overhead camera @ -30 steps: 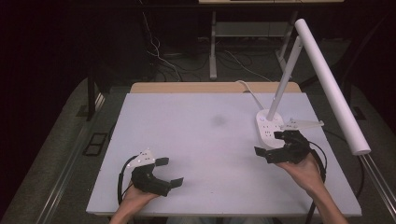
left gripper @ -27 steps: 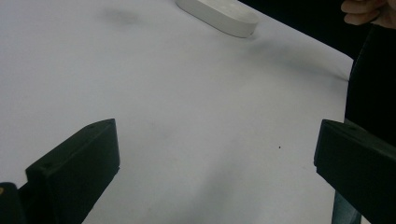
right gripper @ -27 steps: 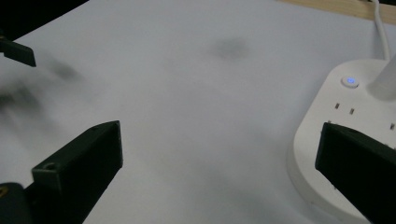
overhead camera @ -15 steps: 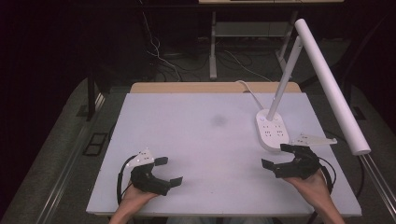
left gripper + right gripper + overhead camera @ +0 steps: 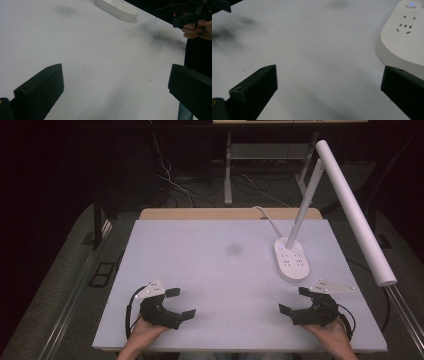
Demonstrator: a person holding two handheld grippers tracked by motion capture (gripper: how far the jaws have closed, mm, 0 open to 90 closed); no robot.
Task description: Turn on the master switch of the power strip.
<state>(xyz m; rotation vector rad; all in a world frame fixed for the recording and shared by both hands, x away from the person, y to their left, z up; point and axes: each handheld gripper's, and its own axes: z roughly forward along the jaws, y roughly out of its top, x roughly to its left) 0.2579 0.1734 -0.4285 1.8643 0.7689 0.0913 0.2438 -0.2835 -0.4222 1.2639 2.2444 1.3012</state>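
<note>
A white desk lamp stands at the table's right; its oval base carries socket holes and a small blue light. A slanted stem rises from the base to a long white tube head. My left gripper rests open near the front left edge, nothing between its jaws. My right gripper is open near the front right, just short of the lamp base. In the left gripper view the base lies far ahead, and the right gripper shows at upper right, held by a hand.
The white table top spreads between the grippers, with a faint dark smudge near its middle. A white cord runs from the lamp off the back edge. Cables and desk legs lie on the dark floor behind.
My right gripper has drawn back from the lamp base toward the front edge, jaws open. The left gripper has stayed put.
</note>
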